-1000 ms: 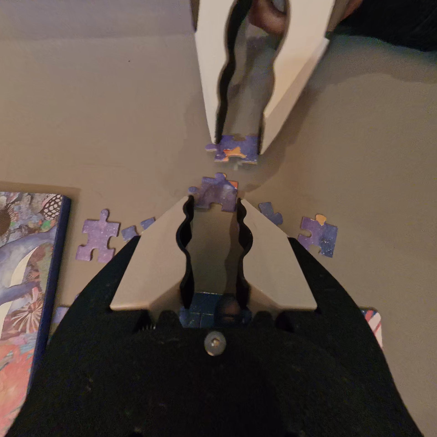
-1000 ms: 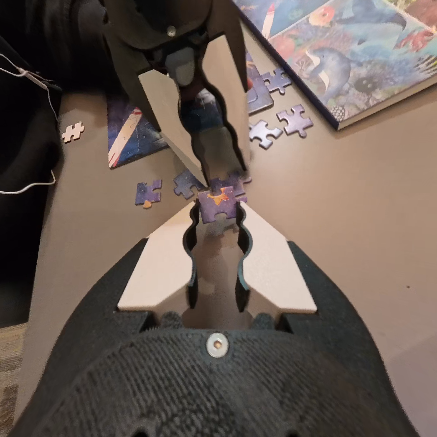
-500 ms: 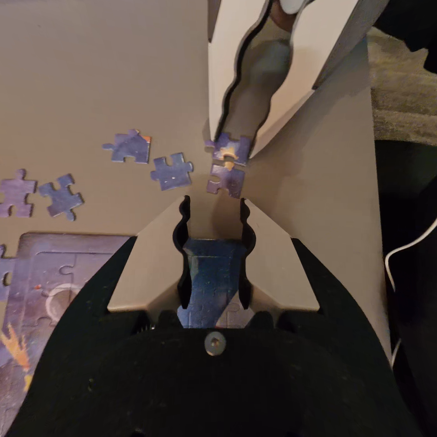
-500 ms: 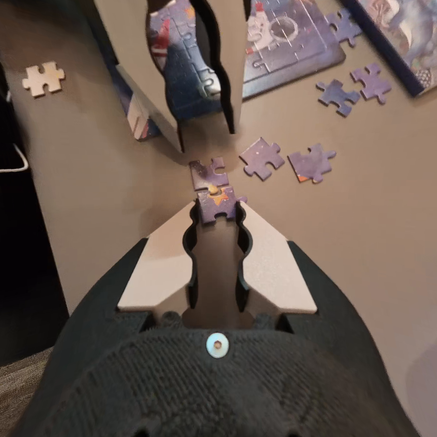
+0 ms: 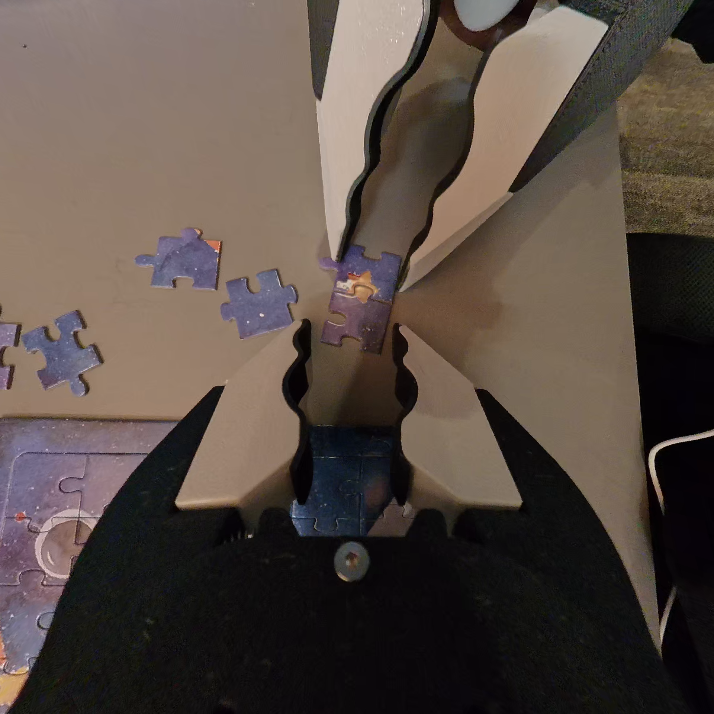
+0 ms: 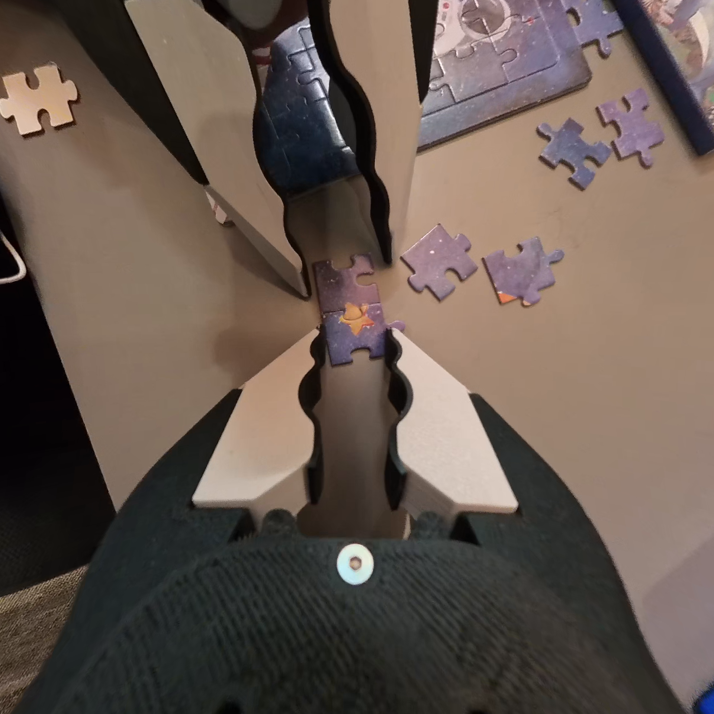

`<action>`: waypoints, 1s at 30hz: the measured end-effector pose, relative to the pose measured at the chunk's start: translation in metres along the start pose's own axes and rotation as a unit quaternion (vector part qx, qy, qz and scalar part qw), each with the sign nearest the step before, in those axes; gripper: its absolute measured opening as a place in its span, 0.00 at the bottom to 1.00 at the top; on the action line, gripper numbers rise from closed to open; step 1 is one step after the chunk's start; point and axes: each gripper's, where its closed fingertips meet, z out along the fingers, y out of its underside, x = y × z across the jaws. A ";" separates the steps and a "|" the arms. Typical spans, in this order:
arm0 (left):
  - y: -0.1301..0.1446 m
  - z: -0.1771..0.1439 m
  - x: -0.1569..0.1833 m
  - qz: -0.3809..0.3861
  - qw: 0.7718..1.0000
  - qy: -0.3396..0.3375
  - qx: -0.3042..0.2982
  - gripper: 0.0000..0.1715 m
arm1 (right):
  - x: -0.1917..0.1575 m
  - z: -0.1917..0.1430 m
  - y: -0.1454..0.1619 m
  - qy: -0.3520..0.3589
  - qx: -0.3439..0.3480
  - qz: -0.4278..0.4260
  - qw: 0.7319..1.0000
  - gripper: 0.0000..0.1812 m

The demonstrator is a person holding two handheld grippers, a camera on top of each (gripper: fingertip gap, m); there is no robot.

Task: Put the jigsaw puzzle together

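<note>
We are seeing the star piece [image 6: 357, 334], pinched in our right gripper [image 6: 353, 340], now seated against the plain piece [image 6: 345, 284] on the table [image 6: 541, 386], while our left gripper [image 5: 351, 332], spread empty, is backing off, so this pair looks joined.

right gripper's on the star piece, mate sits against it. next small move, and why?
Probably press the star piece down and release. The right gripper grips it; its tab already sits in the plain piece, the seam nearly flush, and the left gripper is open, clear of both.
</note>
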 end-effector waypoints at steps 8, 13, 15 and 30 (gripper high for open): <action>0.000 0.002 0.002 -0.001 1.000 0.002 0.007 0.19 | -0.002 0.001 0.000 0.003 -0.007 -0.005 1.000 0.18; 0.000 0.003 0.003 -0.002 1.000 0.004 0.008 0.19 | -0.003 -0.002 -0.010 -0.003 0.032 0.002 0.999 0.12; 0.000 0.003 0.003 -0.002 1.000 0.004 0.008 0.19 | -0.004 0.002 -0.008 -0.011 0.034 0.003 0.999 0.12; -0.005 -0.012 0.001 -0.057 0.997 0.032 0.033 0.26 | 0.023 -0.033 -0.034 0.016 0.152 0.052 0.987 0.06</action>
